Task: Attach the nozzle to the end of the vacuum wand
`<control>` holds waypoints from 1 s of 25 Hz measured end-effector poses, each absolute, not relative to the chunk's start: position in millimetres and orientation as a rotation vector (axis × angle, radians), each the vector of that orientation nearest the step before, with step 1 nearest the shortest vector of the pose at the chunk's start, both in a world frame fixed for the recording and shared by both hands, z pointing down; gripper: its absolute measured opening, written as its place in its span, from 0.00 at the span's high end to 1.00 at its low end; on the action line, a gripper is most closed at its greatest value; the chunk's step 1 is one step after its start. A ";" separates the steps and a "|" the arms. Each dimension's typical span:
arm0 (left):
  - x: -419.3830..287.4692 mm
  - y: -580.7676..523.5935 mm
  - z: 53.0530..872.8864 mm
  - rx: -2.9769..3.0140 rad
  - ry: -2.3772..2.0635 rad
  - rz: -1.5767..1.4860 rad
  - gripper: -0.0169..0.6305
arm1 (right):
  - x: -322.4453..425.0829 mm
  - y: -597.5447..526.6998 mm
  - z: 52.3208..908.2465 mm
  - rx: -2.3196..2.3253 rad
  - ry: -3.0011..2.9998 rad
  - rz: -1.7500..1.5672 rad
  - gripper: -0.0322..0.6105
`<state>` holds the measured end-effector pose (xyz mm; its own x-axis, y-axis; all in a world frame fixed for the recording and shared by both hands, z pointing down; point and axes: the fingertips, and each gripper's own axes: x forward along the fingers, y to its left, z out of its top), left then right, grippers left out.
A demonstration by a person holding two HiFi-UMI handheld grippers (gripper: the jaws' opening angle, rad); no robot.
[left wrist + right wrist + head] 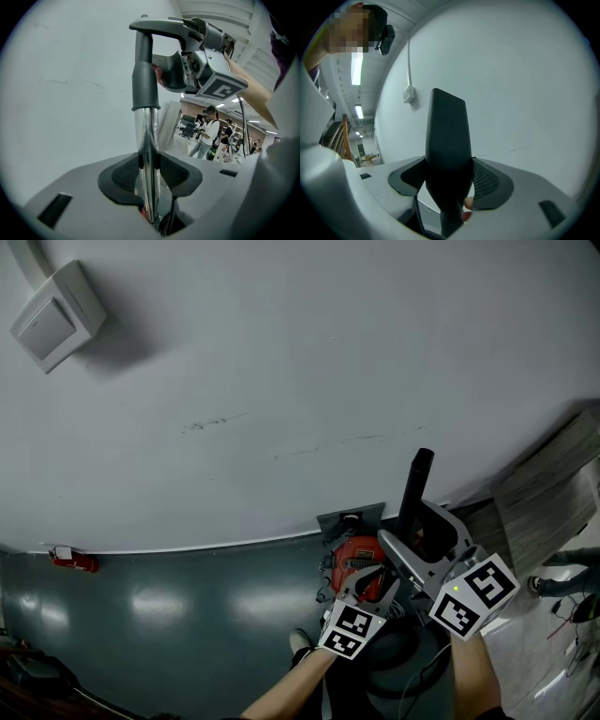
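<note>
My left gripper (pixel 150 187) is shut on the chrome vacuum wand (pixel 146 140), which rises straight up between its pads. Over the wand's upper end sits the wide base of the black nozzle (pixel 143 86), in line with the tube. The right gripper (pixel 176 61) reaches in from the right and clamps the nozzle higher up. In the right gripper view the nozzle (pixel 447 140) stands upright between the pads of the right gripper (pixel 447 187), its slanted tip against the wall. From the head view the nozzle (pixel 417 486) pokes up above both grippers (pixel 377 579) (pixel 412 542), with the red vacuum body (pixel 361 563) under them.
A white wall fills the background, with a wall box (pixel 56 315) at the upper left and a cable running to it (pixel 408 95). A grey plate (pixel 352 518) sits at the wall's foot. A small red object (pixel 75 561) lies far left. People (pixel 206 131) stand in the distance.
</note>
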<state>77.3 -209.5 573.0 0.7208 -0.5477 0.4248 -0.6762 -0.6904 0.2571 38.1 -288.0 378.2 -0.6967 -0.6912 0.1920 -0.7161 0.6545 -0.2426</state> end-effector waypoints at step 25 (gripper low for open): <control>49.5 -214.1 585.0 2.487 -0.945 0.443 0.77 | 2.1 -283.8 394.3 1.120 -2.790 0.397 0.47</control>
<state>49.5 -214.1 585.0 0.7151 -0.5440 0.4389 -0.6853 -0.6694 0.2867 2.1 -283.8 394.3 -0.7222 -0.6631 0.1967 -0.6917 0.6939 -0.2002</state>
